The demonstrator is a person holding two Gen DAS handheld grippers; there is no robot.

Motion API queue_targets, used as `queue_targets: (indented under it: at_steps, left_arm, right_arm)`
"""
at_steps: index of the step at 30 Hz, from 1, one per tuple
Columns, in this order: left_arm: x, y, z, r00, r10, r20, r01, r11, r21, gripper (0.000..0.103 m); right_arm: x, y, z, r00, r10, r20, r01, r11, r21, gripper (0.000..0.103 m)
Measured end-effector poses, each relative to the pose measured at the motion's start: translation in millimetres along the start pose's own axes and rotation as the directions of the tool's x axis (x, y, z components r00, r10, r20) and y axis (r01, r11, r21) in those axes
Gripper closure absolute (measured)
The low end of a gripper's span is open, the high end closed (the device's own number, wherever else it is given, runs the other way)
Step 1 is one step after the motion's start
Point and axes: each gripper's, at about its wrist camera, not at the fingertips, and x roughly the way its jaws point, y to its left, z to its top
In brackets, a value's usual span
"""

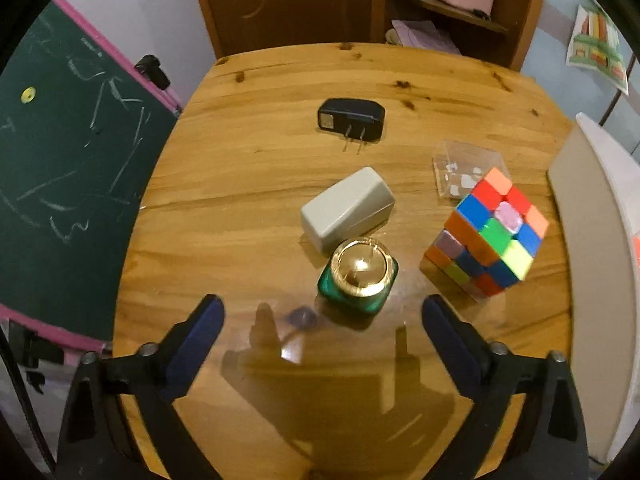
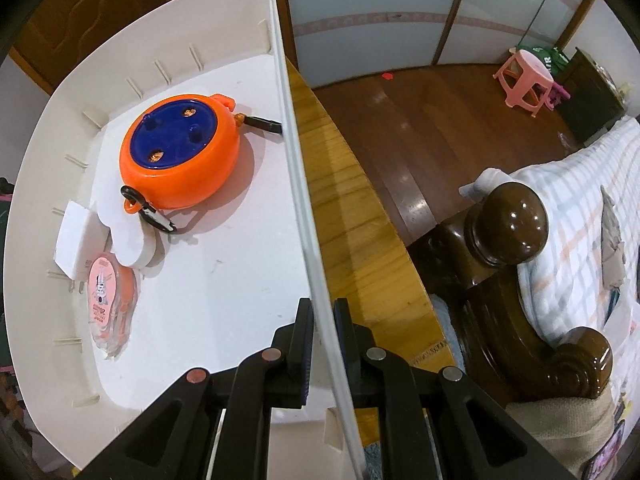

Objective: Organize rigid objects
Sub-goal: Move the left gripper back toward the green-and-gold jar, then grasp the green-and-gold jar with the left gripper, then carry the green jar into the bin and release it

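Observation:
In the left wrist view my left gripper (image 1: 322, 312) is open over the wooden table (image 1: 248, 184), its blue-padded fingers on either side of a green jar with a gold lid (image 1: 358, 276) that stands just beyond the tips, untouched. Past the jar lie a grey-white block (image 1: 348, 208) and a black plug adapter (image 1: 351, 118). A colourful puzzle cube (image 1: 490, 240) sits to the right with a clear plastic box (image 1: 464, 170) behind it. In the right wrist view my right gripper (image 2: 323, 312) is shut on the thin side wall of a white bin (image 2: 298, 184).
Inside the white bin lie an orange and blue round reel (image 2: 180, 156), a white block (image 2: 74, 240), a white flat piece (image 2: 130, 236) and a pink-labelled packet (image 2: 106, 304). The bin's wall (image 1: 596, 280) borders the table's right. A chalkboard (image 1: 68, 168) stands left; a bedpost (image 2: 508, 228) right.

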Motion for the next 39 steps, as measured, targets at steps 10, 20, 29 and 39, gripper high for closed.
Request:
queue_targets:
  at_steps: [10,20,29,39]
  left_arm:
    - [24,0,-1,0.999,-0.021,-0.032,0.022,1.000,0.012,0.031]
    - [20,-14,-2,1.000,-0.019,-0.004,0.019,0.998,0.058,0.057]
    - [-8,-15,-11,1.000,0.007,-0.004,-0.007,1.000,0.028,0.057]
    - [-90,-41,-18,0.993,-0.066,0.100,0.057,0.994,0.090,0.057]
  right_arm:
    - [0,1,-2,1.000,-0.016,-0.010,0.016,1.000,-0.008,0.093]
    - [0,2,-1,1.000,-0.021,-0.010,0.021,1.000,-0.010,0.092]
    - [0,1,-1,1.000,-0.011,-0.003,0.011,1.000,-0.009,0.092]
    - [1,-4,-3,1.000,0.027,0.008,-0.027,1.000,-0.003,0.092]
